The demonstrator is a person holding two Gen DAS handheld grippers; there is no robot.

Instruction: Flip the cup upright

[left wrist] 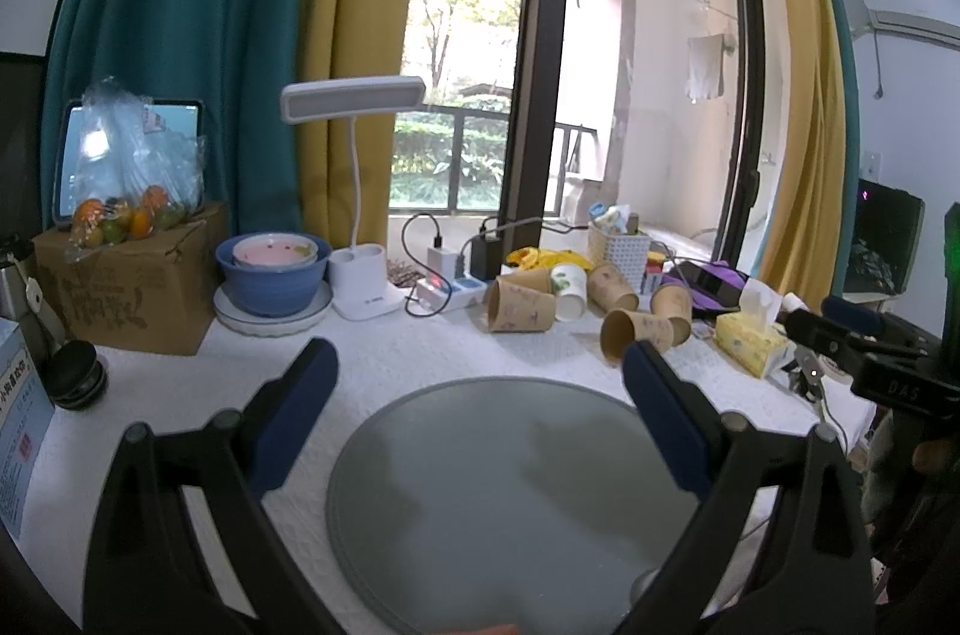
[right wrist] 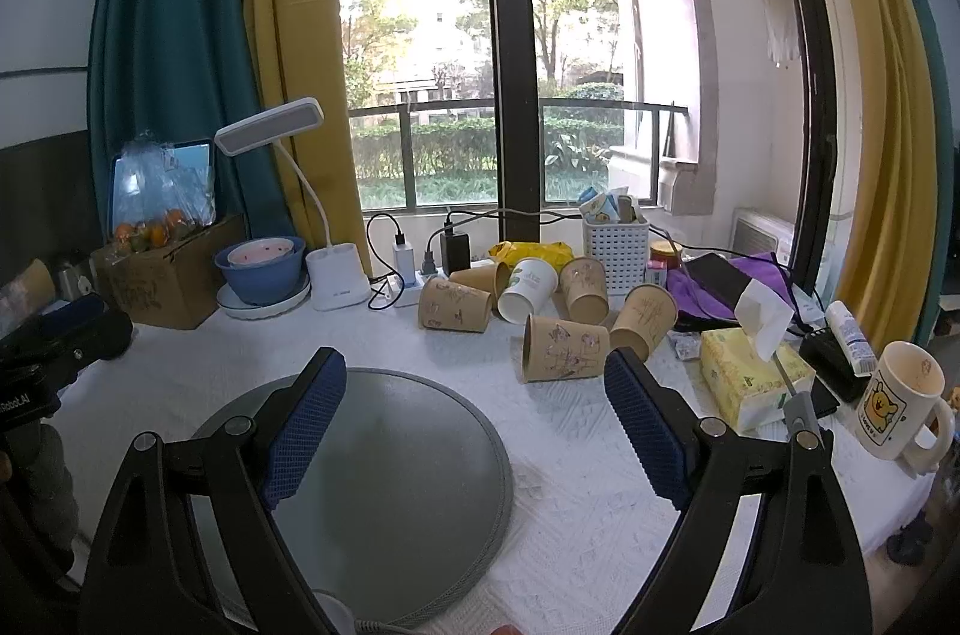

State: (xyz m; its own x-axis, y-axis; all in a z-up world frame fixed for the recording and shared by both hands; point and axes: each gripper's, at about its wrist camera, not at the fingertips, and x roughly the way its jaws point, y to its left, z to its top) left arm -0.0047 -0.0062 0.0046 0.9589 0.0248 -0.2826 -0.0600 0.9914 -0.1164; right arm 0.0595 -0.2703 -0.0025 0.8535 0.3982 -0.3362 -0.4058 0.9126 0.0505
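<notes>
Several brown paper cups lie on their sides in a cluster at the back of the white table. The nearest brown cup [right wrist: 561, 349] lies with its mouth to the left; it also shows in the left wrist view [left wrist: 642, 332]. A white paper cup [right wrist: 527, 288] lies among them. My right gripper [right wrist: 474, 389] is open and empty, just in front of the nearest cup. My left gripper [left wrist: 480, 377] is open and empty, above the grey round mat [left wrist: 516, 503], short of the cups. The other gripper shows at the right edge of the left wrist view [left wrist: 870, 353].
A grey round mat [right wrist: 396, 491] lies at the table's front. A tissue box [right wrist: 750, 377], a white mug [right wrist: 900, 401], a purple pouch [right wrist: 732, 287], a white basket [right wrist: 615, 251], a lamp base [right wrist: 336, 278], a blue bowl [right wrist: 261, 269] and a cardboard box [right wrist: 162, 281] ring the table.
</notes>
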